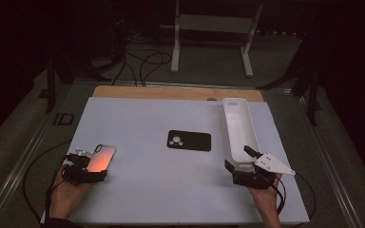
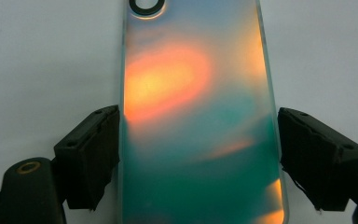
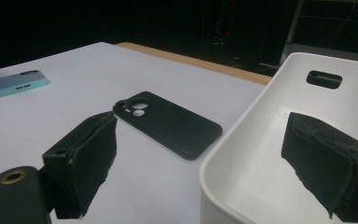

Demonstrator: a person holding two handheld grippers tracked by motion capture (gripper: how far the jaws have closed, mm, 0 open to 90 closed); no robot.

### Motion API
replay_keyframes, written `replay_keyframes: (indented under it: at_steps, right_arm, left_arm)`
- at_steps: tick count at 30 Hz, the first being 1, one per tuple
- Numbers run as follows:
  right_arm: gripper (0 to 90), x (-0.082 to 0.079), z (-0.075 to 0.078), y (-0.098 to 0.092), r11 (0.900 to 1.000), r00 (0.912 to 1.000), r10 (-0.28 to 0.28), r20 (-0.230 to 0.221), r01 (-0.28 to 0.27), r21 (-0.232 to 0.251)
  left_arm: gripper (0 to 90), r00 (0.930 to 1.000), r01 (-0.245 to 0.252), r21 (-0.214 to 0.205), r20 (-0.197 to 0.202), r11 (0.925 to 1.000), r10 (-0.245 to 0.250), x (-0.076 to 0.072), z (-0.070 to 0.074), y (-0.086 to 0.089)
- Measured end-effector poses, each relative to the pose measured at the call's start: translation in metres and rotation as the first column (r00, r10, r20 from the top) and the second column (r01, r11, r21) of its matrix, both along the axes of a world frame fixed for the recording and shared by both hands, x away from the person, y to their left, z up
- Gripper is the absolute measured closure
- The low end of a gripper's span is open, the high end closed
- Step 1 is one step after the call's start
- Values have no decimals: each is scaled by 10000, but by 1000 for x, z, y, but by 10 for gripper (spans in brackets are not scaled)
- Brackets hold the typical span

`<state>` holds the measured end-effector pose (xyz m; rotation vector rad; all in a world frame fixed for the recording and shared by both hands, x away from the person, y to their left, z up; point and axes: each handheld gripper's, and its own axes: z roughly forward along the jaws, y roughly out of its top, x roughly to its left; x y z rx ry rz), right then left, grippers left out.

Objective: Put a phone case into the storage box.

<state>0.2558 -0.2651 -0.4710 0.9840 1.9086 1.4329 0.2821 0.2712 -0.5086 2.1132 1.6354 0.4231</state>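
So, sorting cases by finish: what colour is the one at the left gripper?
Iridescent teal case with orange glow; left gripper view.

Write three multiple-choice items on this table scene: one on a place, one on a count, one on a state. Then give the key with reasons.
1. Where does the black phone case lie?
A. inside the white bin
B. flat on the table, between the two hands
C. in the right hand-held gripper

2. How many phone-shaped items are on the table?
A. two
B. three
C. four

3. How does the iridescent phone case sit relative to the left hand-held gripper?
A. between its jaws
B. far ahead of its jaws
C. on top of it

Key: B, it rests mid-table, left of the white bin; A, only the black and the iridescent case show; A, a jaw stands on each long side of it.
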Motion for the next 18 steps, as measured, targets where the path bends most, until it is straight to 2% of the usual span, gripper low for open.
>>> replay_keyframes:
  at_steps: [9, 14, 15, 18]
  right_arm:
    - [103, 0, 0, 1, 10000, 10000, 25, -8, -24, 21]
    - [103, 0, 1, 2, 9999, 10000, 90, 3, -90, 87]
    - [103, 0, 1, 2, 9999, 10000, 90, 3, -90, 87]
    - [103, 1, 2, 2, 9994, 9999, 149, -39, -148, 305]
  left_arm:
    - [172, 9954, 201, -223, 936, 9995, -179, -3, 16, -6]
    - [171, 9860, 503, -447, 1614, 9977, -425, -6, 31, -14]
    - [171, 9860, 503, -447, 1614, 9977, -425, -6, 31, -14]
    - [171, 9745, 825, -519, 2134, 9952, -697, -7, 41, -21]
